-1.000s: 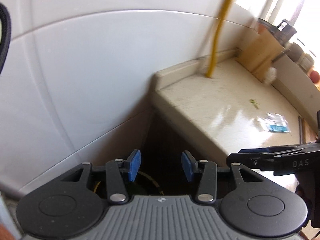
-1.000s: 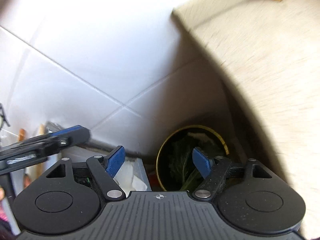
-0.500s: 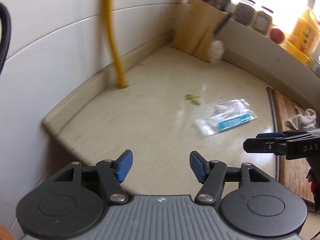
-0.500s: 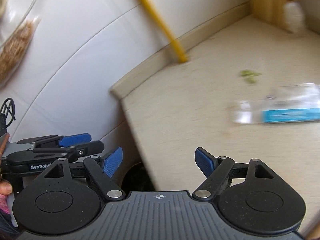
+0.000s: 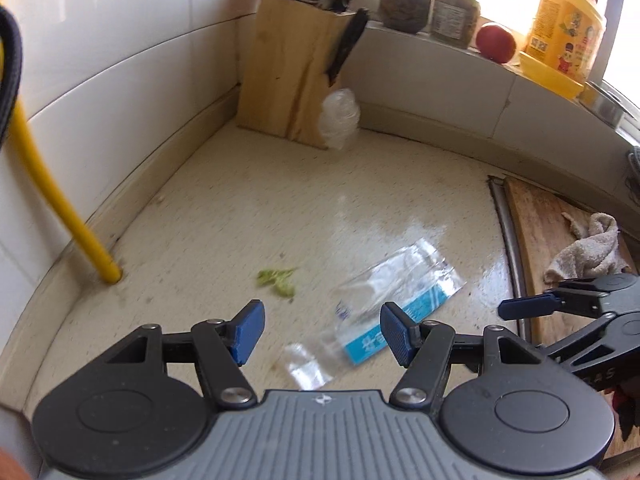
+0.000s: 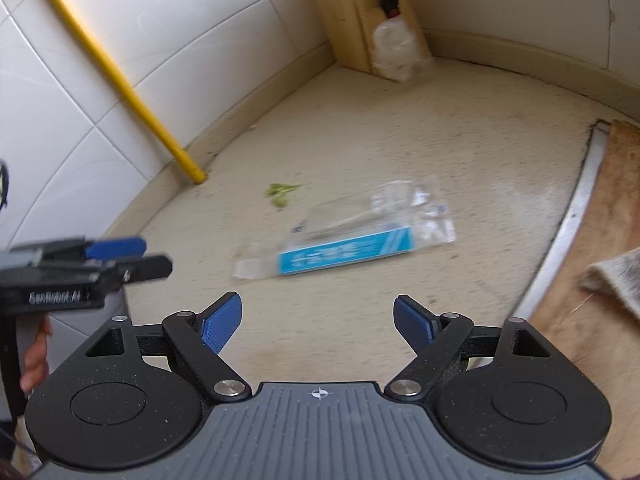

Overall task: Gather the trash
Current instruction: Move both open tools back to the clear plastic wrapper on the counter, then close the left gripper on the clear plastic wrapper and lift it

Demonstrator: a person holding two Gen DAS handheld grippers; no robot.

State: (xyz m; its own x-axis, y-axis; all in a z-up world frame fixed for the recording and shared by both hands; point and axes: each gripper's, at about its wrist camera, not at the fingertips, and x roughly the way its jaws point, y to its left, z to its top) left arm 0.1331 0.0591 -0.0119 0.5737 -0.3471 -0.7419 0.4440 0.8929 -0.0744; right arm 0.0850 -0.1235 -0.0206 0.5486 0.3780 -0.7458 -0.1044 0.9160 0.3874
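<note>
We hold both grippers over the counter (image 5: 224, 216): left gripper (image 5: 322, 330) and right gripper (image 6: 318, 322) each parted wide and empty, the right's jaws just widened further. A clear wrapper (image 6: 352, 236) lies flat ahead, a green scrap (image 6: 282, 194) just beside it.

Knife block (image 5: 294, 72), yellow pipe (image 5: 60, 216), rag (image 5: 588, 248)

On the counter lie one clear plastic wrapper (image 5: 394, 300) at its centre and one green leaf scrap (image 5: 277, 279) at its nine o'clock. Two jars (image 5: 430, 10), one red fruit (image 5: 496, 42), one yellow bottle (image 5: 564, 28) line the sill at twelve. One knife block (image 5: 292, 76), one cloth (image 5: 588, 246).
</note>
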